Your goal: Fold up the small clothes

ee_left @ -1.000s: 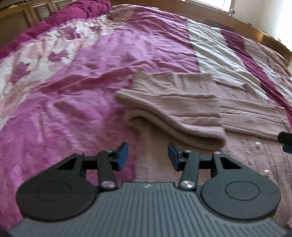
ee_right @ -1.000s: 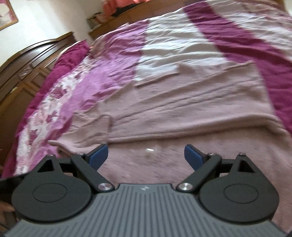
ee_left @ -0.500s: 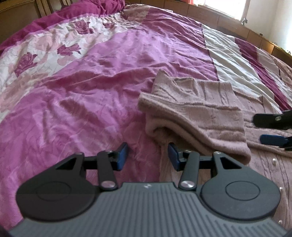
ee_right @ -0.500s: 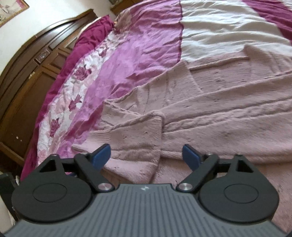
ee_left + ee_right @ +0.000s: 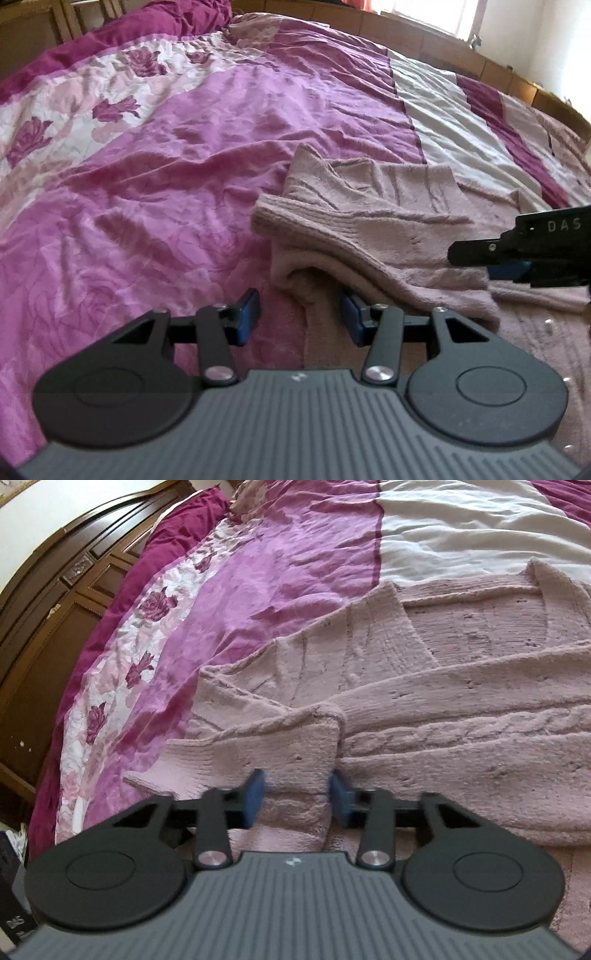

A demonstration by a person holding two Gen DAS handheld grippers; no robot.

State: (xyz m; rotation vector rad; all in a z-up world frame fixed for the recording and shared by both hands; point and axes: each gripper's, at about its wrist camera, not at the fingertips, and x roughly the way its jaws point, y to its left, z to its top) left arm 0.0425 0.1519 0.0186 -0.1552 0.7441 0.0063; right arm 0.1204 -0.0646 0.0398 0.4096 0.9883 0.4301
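Observation:
A dusty-pink knitted cardigan (image 5: 461,686) lies spread on the bed, with one sleeve (image 5: 369,236) folded across its body. My left gripper (image 5: 300,319) is open, low over the cardigan's edge, just in front of the folded sleeve. My right gripper (image 5: 296,798) is open with its jaws on either side of the sleeve's end (image 5: 291,753); the knit fills the gap. It also shows in the left wrist view (image 5: 517,258) at the right edge, over the sleeve.
The bed is covered with a crumpled magenta, pink and white floral bedspread (image 5: 155,192). A dark wooden wardrobe (image 5: 48,602) stands beyond the bed's left side. A wooden headboard or frame (image 5: 424,40) runs along the far edge.
My right gripper has moved left and down onto the sleeve's end and its jaws have narrowed around it. My left gripper has come closer to the folded sleeve.

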